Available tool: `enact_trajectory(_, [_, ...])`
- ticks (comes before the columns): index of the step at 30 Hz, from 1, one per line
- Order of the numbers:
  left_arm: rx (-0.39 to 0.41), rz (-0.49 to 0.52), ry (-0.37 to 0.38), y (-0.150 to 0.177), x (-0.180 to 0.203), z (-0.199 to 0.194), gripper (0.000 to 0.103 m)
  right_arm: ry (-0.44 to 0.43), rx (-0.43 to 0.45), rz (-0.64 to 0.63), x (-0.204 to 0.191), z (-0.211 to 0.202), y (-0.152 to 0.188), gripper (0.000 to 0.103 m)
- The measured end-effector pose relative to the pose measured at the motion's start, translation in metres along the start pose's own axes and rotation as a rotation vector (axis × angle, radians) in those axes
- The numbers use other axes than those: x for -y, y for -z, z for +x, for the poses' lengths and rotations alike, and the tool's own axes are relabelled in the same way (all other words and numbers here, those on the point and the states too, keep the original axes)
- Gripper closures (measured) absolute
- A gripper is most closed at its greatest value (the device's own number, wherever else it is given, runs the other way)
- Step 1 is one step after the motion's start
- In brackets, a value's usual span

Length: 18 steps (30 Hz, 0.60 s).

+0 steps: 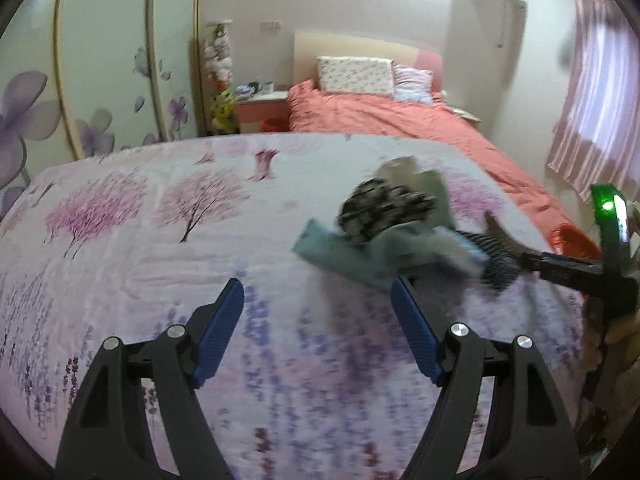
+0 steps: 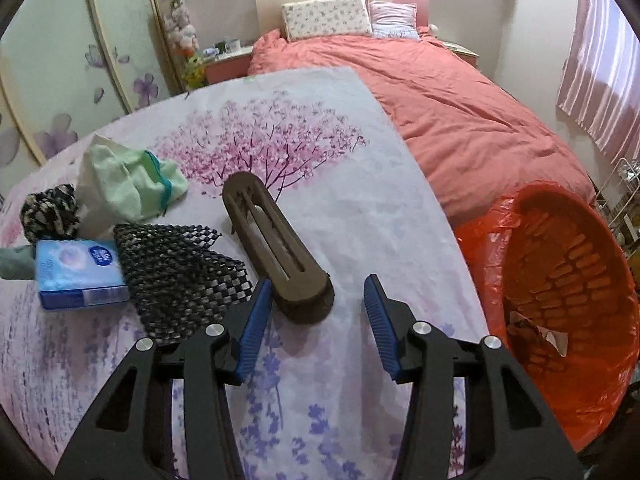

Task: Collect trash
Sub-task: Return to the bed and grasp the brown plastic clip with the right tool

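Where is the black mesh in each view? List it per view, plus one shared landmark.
Left wrist: black mesh at right, blurred, beyond the open left gripper.
Right wrist: black mesh at lower left, beside the tissue pack.
Shared landmark: floral pillow.

I count one brush [image 2: 276, 246], one mesh [image 2: 180, 276], one tissue pack [image 2: 78, 274] and two cloths [image 2: 132, 180]. One bin [image 2: 560, 280], two pillows [image 2: 326, 18].

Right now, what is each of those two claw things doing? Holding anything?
Left hand-held gripper: open, holding nothing, above the flowered cloth.
Right hand-held gripper: open, holding nothing, just short of the brown brush.
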<state>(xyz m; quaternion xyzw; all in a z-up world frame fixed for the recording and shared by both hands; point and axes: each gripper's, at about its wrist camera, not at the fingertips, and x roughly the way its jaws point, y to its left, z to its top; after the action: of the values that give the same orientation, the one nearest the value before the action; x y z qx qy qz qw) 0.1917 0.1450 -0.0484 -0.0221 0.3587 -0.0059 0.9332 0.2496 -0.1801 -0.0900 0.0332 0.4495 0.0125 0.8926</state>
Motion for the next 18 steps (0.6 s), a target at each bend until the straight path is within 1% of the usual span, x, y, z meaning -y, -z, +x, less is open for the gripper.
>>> enact_trajectory(2, [-0.020,-0.007,-0.001,0.002,-0.005,0.007,0.028,0.004,-0.004,-0.002,-0.003,0.001,-0.002,0.055])
enact_trajectory(8, [-0.079,-0.022,0.057,0.002,0.003,0.033,0.028,0.020,-0.011,-0.030,-0.015,0.003,-0.006,0.055])
enact_trajectory(9, [-0.086,-0.022,0.066,0.002,0.006,0.037,0.028,0.017,-0.011,-0.038,-0.018,0.001,-0.005,0.060])
enact_trajectory(12, [-0.105,-0.029,0.099,0.001,0.014,0.047,0.028,-0.003,-0.020,-0.032,-0.019,-0.004,-0.001,0.067])
enact_trajectory(16, [-0.108,-0.015,0.123,0.001,0.027,0.053,0.028,-0.020,-0.010,-0.006,-0.016,-0.007,0.004,0.069])
enact_trajectory(18, [-0.113,-0.002,0.130,0.000,0.035,0.057,0.028,-0.015,-0.004,-0.008,-0.018,-0.007,0.005,0.069])
